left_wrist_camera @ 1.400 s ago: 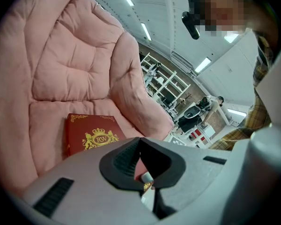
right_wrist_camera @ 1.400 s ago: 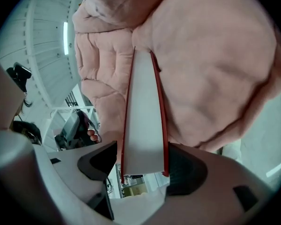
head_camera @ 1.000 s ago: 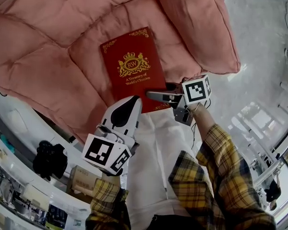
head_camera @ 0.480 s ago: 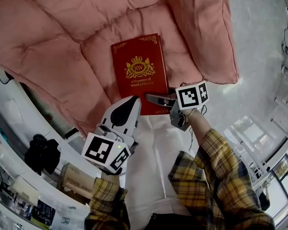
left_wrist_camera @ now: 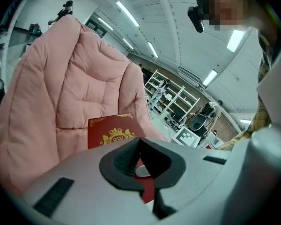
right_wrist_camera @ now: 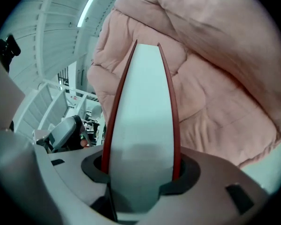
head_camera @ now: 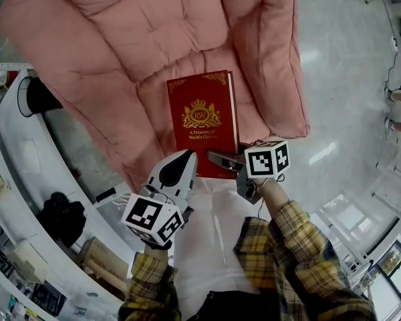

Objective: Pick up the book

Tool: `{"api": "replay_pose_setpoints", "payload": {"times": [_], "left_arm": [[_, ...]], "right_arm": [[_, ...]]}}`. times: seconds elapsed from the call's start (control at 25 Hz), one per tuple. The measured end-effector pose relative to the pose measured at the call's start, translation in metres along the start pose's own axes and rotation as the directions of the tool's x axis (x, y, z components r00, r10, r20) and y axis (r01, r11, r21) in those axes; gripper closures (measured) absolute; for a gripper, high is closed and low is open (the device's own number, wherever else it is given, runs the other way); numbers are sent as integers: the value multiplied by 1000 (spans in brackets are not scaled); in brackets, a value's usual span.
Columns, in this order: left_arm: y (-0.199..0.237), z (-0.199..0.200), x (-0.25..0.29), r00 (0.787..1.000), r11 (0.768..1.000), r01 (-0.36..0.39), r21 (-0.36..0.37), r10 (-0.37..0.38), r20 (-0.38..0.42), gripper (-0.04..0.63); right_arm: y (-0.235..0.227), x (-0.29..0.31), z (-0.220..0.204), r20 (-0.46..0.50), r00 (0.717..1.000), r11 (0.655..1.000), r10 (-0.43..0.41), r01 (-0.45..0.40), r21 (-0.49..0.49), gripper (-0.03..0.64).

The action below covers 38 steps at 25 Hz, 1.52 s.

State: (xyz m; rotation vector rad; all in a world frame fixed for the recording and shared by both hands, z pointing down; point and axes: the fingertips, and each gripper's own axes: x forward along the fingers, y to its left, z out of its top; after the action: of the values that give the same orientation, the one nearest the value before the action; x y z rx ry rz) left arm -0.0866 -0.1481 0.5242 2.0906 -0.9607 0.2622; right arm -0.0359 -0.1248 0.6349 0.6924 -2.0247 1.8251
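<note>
Surface: one big pink quilted cushion chair (head_camera: pixel 140 39) fills the upper half of the head view, seat and back padded and creased. Glossy pale floor (head_camera: pixel 347 79) at right. White curved counter (head_camera: pixel 20 159) along the left edge with a black lump (head_camera: pixel 60 216) on it, other clutter too small to name. Left gripper view shows a white ceiling with strip lights (left_wrist_camera: pixel 131 15) at the top and open shelving racks (left_wrist_camera: pixel 171 97) right of centre; two distant people there, blurry.

Count: one book, two grippers, two marker cubes, one chair.

Book (head_camera: pixel 204 122): red cover, gold crest, at frame centre on the chair seat, lower edge at the seat's front edge, right by both grippers.

Right gripper (head_camera: pixel 217 158): at the book's lower right corner. Its own view has the pale page block (right_wrist_camera: pixel 143 125) running up between the jaws, a red cover against each dark pad. The jaws have just been closing and now pinch the book. Marker cube (head_camera: pixel 267 159) sits behind it.

Left gripper (head_camera: pixel 186 158): at the book's lower left corner. In its own view the jaws are pressed together at the tips, red cover showing through the hollow behind them, nothing pinched that can be made out. Its cube (head_camera: pixel 154 219) is at lower left of centre.

Plaid sleeves (head_camera: pixel 301 246) at the bottom.
</note>
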Motion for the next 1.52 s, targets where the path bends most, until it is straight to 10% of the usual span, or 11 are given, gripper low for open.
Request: {"api": "replay_pose_setpoints", "payload": {"times": [0.72,1.52], "left_arm": [[-95,134,-89,983,993,23,115,-43,177,591],[-192,193,-180,934,973,29,229,-108,341,591]], "right_arm": [[188,-115,35,75,997,925,25,6,-379,359],[320,-226,31,269,955,786,129,66,-614,359]]}}
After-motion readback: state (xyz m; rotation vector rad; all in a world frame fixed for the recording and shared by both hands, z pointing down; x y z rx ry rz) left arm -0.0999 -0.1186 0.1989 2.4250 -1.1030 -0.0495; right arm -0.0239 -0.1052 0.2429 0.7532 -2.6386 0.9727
